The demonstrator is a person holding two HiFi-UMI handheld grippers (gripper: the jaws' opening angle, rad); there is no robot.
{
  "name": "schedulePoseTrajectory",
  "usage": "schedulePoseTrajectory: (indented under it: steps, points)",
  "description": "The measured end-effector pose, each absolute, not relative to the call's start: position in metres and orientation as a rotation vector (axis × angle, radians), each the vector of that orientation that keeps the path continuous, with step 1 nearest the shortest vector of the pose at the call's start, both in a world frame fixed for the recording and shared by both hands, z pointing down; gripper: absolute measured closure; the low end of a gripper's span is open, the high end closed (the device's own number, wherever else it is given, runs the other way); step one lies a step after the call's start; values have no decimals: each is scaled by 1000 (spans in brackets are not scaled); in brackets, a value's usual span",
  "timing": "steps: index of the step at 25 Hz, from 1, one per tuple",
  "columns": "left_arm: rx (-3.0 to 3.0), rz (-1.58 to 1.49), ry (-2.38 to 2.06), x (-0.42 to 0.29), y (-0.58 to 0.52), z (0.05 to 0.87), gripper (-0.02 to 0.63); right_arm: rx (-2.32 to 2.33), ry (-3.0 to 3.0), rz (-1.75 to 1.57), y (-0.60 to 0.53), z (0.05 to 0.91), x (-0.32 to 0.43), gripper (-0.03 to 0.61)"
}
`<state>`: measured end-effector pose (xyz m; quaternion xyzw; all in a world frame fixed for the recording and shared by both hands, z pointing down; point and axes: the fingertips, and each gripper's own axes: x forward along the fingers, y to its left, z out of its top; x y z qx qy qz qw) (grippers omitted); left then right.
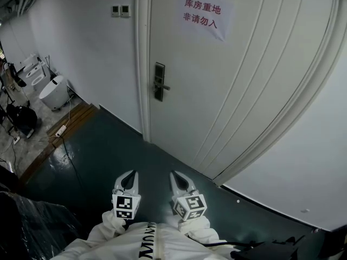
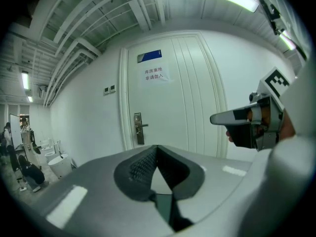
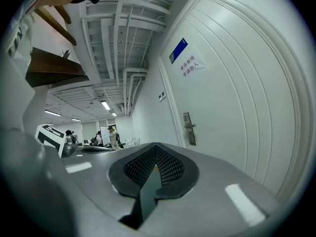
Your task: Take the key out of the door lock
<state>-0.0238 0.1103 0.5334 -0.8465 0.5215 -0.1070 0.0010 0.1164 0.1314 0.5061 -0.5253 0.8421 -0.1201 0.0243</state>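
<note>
Not begun; left gripper [image 1: 129, 176] and right gripper [image 1: 177, 177] clenched, empty, well short of the door lock [image 1: 159, 82]. Key too small to see.

Bare floor [image 1: 162, 158] lies open from the left claw [image 1: 129, 181] and right claw [image 1: 179, 181] at bottom centre up to the door [image 1: 227, 91] and its lock [image 1: 159, 82]. Toward the left edge, a cable [image 1: 66, 153], a wooden step [image 1: 76, 121] and a bag [image 1: 21, 118] clutter the way.
</note>
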Motion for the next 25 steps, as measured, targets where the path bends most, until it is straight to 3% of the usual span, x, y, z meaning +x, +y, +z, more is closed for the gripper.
schedulePoseTrajectory:
  steps: [25]
  points:
    - [-2622, -356, 1687, -14, 68, 537, 614, -1585, 2640, -428, 85, 521, 128, 578]
